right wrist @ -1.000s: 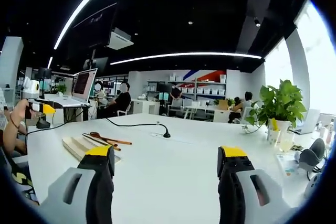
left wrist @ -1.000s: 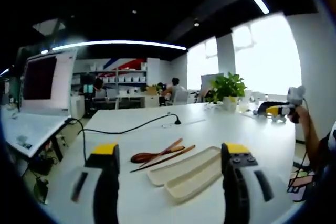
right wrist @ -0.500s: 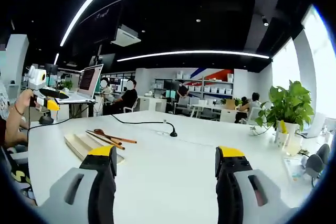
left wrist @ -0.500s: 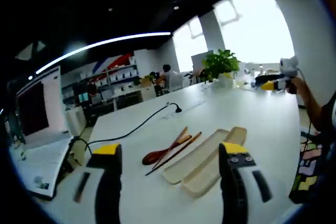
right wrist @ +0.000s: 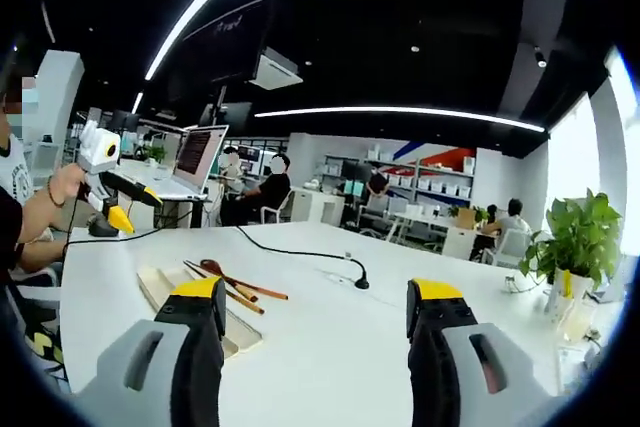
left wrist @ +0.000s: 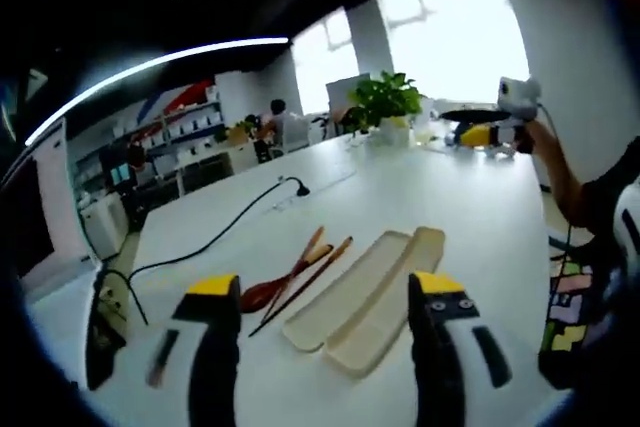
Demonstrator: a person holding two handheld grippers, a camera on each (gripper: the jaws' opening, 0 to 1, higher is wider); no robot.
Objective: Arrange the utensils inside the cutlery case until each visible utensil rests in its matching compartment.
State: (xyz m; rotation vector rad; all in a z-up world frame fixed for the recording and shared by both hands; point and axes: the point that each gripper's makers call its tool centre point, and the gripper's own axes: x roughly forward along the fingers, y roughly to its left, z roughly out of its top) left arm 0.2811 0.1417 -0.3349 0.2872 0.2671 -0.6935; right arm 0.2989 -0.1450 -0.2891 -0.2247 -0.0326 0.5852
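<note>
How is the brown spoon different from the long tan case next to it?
The spoon is dark reddish-brown; the cutlery case is pale tan. The spoon is thin with a rounded bowl at one end; the case is wide, with two long hollow compartments. Both lie flat on the white table, side by side, pointing much the same way.

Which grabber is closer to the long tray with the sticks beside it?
Left. The left gripper hangs just short of the cutlery case. The right gripper is farther off, with the case low on its left.
</note>
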